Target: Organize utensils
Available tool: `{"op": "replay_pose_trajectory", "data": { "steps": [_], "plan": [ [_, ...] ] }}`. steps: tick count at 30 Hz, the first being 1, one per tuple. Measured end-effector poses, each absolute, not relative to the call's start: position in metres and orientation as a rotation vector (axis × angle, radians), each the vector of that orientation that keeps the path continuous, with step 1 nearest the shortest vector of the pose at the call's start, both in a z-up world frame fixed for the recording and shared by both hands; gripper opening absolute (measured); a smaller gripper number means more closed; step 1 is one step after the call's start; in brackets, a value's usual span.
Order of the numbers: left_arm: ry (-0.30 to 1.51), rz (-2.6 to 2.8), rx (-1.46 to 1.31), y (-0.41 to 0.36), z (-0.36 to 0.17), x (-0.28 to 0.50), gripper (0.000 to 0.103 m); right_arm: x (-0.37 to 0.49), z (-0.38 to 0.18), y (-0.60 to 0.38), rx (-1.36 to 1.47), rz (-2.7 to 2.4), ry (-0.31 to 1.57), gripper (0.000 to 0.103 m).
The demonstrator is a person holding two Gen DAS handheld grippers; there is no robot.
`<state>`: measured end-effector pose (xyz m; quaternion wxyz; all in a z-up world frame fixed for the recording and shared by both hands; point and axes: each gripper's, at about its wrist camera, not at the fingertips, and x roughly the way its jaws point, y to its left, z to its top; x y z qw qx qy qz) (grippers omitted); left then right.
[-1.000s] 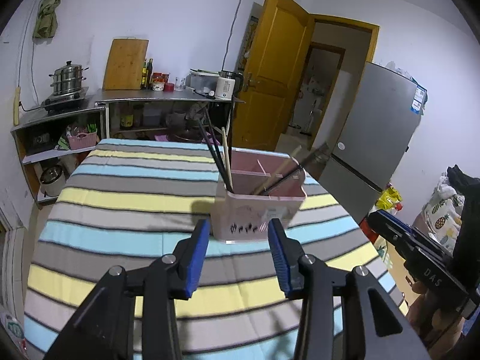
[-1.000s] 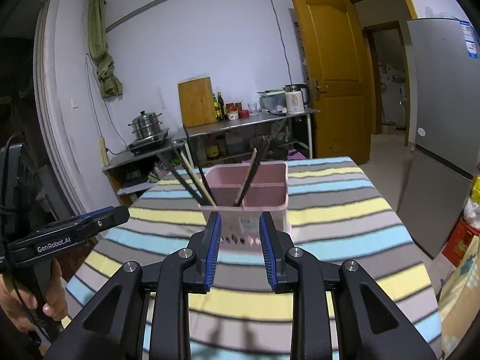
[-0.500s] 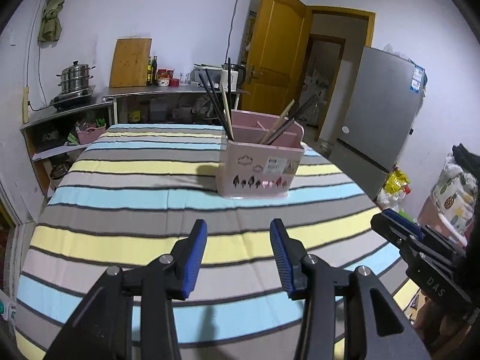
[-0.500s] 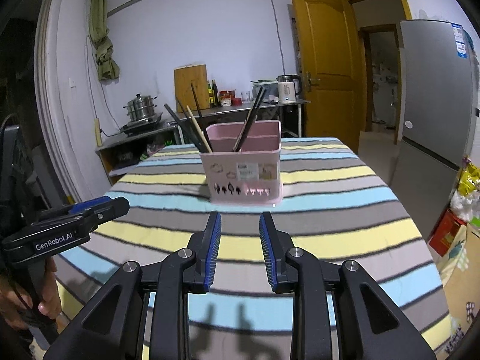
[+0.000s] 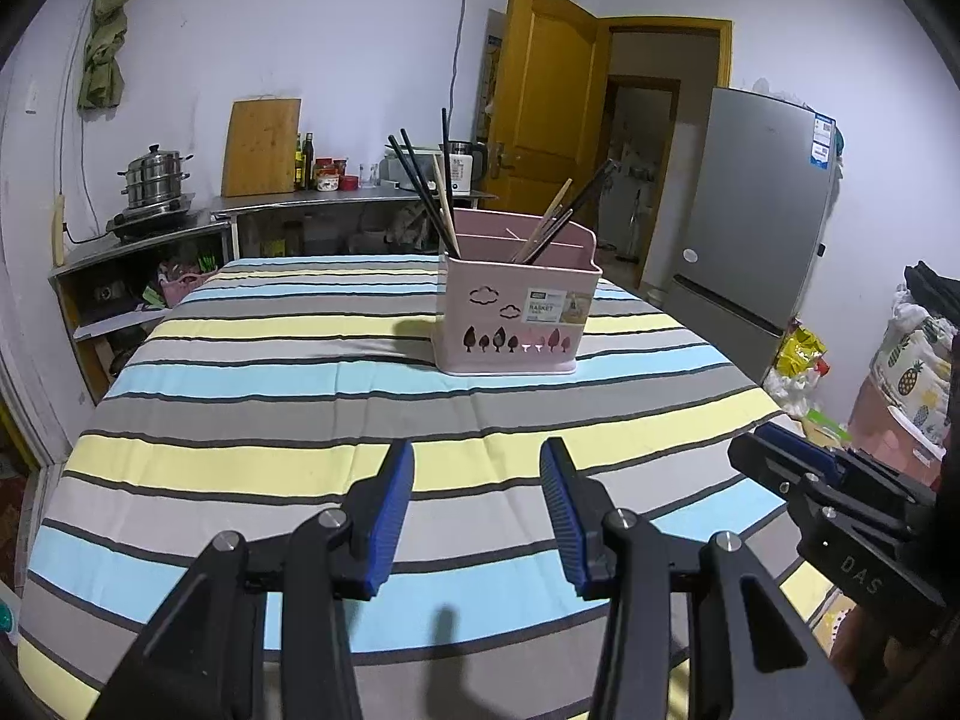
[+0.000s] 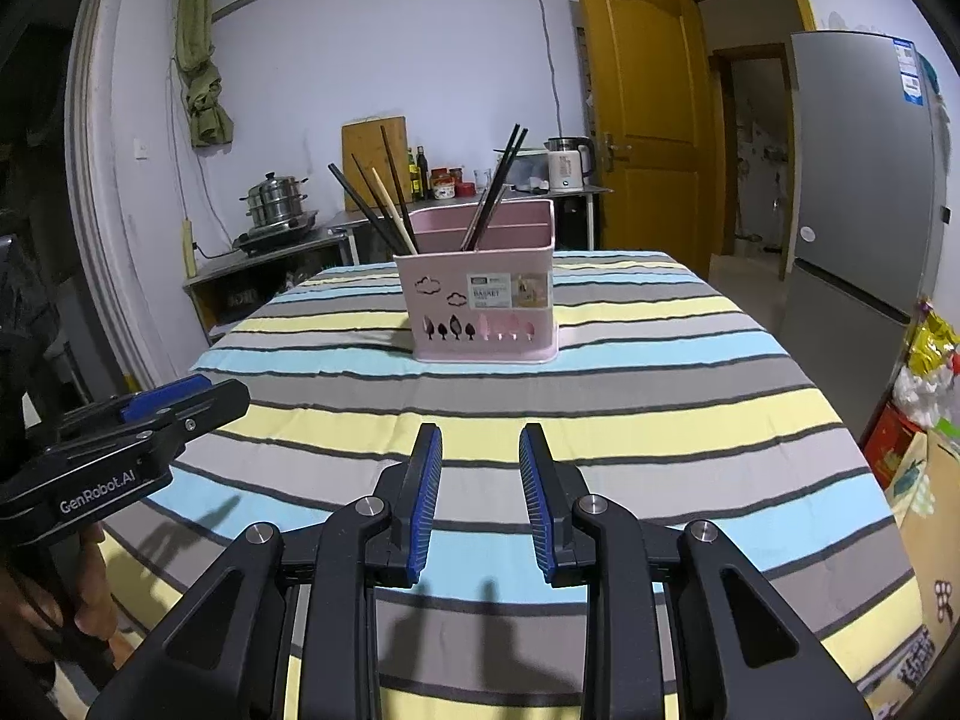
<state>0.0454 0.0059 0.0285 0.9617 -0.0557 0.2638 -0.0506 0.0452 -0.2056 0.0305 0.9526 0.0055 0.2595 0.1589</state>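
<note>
Utensils look sorted; little seems left.
All chopsticks (image 6: 384, 204) stand in the pink basket (image 6: 483, 300) mid-table (image 6: 630, 420), none loose. Left gripper (image 5: 477, 510) and right gripper (image 6: 480, 480) hover near the table's edge, fingers apart, empty.

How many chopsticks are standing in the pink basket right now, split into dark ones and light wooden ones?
Dark chopsticks: 5
Light wooden chopsticks: 2
Total: 7 in the pink basket; the ones in its right-hand compartment overlap, so this count could be off by one.
</note>
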Motion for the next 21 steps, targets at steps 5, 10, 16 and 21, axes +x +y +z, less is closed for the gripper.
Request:
{"op": "replay_pose_trajectory", "data": {
  "steps": [5, 10, 16, 21],
  "plan": [
    [0.521, -0.099, -0.100, 0.0037, 0.0267, 0.0414, 0.046, 0.0418, 0.0286, -0.2054, 0.012, 0.316, 0.526, 0.028],
    [0.525, -0.080, -0.108, 0.0048, 0.0263, 0.0408, 0.046, 0.0374, 0.0318, -0.2044, 0.008, 0.316, 0.514, 0.028],
    [0.523, -0.070, -0.117, 0.0053, 0.0244, 0.0396, 0.046, 0.0373, 0.0312, -0.2050, 0.014, 0.319, 0.515, 0.028],
    [0.524, -0.071, -0.120, 0.0049, 0.0236, 0.0393, 0.046, 0.0373, 0.0314, -0.2046, 0.012, 0.320, 0.512, 0.028]
  ]
}}
